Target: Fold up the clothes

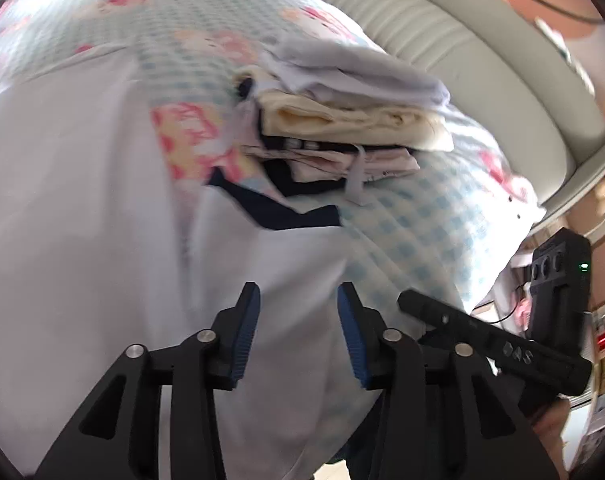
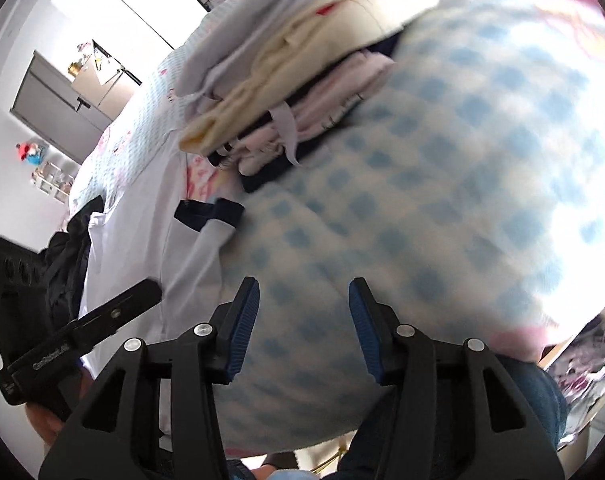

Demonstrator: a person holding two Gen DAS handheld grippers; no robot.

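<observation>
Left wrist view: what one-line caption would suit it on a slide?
Open left gripper above a white garment spread on a checked bedsheet, beside a stack of folded clothes.

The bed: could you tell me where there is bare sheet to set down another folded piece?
Bare checked sheet lies right of the white garment and in front of the folded stack, under the open right gripper. The left side is crowded: the garment covers it beneath the open left gripper.
</observation>
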